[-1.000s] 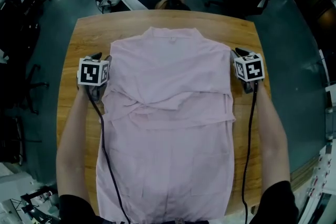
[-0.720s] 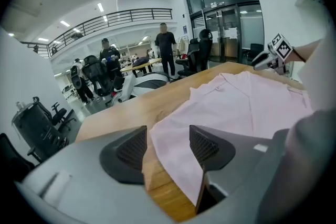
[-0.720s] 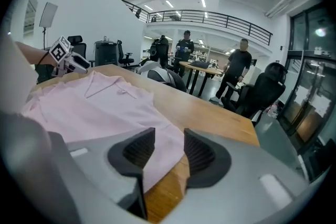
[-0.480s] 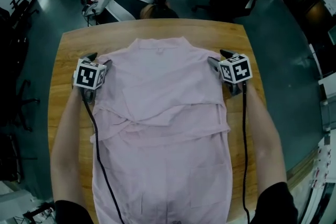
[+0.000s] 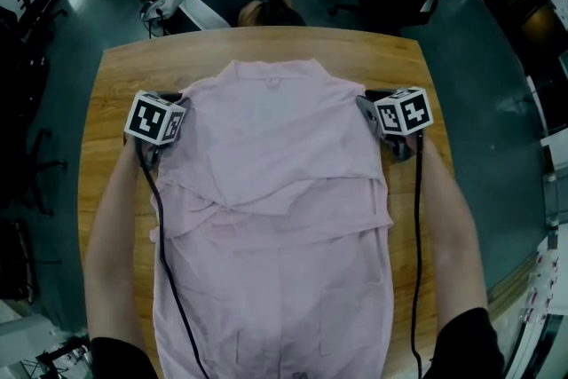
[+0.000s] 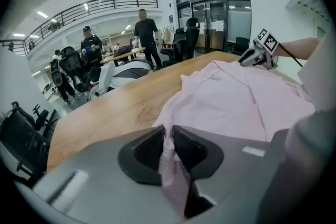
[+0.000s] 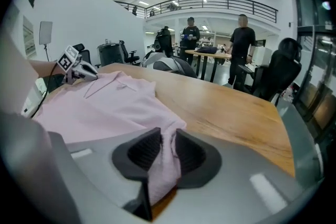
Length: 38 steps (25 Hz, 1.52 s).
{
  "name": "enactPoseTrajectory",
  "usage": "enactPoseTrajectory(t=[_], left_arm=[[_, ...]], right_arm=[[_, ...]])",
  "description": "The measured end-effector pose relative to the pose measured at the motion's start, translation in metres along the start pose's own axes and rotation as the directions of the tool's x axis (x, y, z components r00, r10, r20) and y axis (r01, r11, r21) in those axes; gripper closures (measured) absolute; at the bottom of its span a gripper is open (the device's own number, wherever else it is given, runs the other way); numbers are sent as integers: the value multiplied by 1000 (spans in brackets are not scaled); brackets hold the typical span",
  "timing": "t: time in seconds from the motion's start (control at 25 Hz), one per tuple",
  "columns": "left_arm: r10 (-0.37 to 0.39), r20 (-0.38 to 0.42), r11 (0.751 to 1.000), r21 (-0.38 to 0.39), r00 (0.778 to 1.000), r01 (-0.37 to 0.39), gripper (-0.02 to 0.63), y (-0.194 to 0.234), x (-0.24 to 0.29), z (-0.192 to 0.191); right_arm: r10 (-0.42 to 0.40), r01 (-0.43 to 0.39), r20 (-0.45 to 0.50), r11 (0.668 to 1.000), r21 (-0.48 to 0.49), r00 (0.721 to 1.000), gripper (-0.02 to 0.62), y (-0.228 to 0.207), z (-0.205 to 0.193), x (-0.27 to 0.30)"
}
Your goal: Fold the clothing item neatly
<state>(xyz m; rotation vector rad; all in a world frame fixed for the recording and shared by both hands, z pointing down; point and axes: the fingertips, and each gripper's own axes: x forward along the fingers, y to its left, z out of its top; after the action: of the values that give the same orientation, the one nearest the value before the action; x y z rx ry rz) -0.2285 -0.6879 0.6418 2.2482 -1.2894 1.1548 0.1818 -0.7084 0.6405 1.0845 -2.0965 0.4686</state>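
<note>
A pale pink shirt (image 5: 275,191) lies flat on the wooden table (image 5: 115,84), collar at the far side and sleeves folded across its middle. My left gripper (image 5: 171,100) is at the shirt's left shoulder edge. Its jaws are closing, and in the left gripper view a fold of pink fabric (image 6: 170,165) is pinched between the pads of the left gripper (image 6: 169,134). My right gripper (image 5: 367,102) is at the right shoulder edge. Its jaws are closing too, with a bunch of shirt fabric (image 7: 164,165) squeezed between the pads of the right gripper (image 7: 167,139).
The shirt's lower hem hangs over the table's near edge. Black cables (image 5: 164,262) trail back along both forearms. Beyond the far table edge stands an office chair with white cloth (image 5: 217,0). People (image 6: 148,34) stand in the background hall.
Both grippers have moved from beside the shirt inward onto its shoulder edges and closed on fabric. The shirt's body has not shifted.
</note>
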Motion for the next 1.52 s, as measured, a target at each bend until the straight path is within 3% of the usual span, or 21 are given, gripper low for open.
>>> enactPoseTrajectory(t=[0.04,0.08,0.2,0.44,0.72,0.96,1.08,1.24,1.52], left_arm=[[12,-15,1000,6,1000,-12,543,-2,-1,-1],[27,-31,1000,14,999,-26,549,-3,-2,-2],[72,-41,997,33,997,-71,565,-3,-15,-1],[146,54,988,49,988,-149,566,-1,-68,25],[116,170,993,16,979,-120,566,-24,-156,32],[67,228,997,8,971,-70,566,-55,-229,1],[15,209,999,33,978,-22,566,-78,-254,-23],[-62,118,995,86,991,52,566,-114,-273,-58],[-98,-73,993,54,992,102,565,-167,-275,-122]], right_arm=[[8,-8,-14,1000,-28,1000,531,6,-1,0],[6,-8,-31,998,-60,1000,548,11,-3,-1],[-21,16,-35,990,-142,999,555,20,-2,-12],[-107,129,141,980,-155,984,557,28,29,-75],[-103,152,283,976,-158,954,557,74,47,-172],[-100,158,336,976,-150,937,557,133,27,-248],[-112,161,317,978,-133,942,557,157,-5,-271],[-107,136,281,987,-86,954,557,180,-52,-285],[-26,37,164,997,-62,986,556,214,-136,-266]])
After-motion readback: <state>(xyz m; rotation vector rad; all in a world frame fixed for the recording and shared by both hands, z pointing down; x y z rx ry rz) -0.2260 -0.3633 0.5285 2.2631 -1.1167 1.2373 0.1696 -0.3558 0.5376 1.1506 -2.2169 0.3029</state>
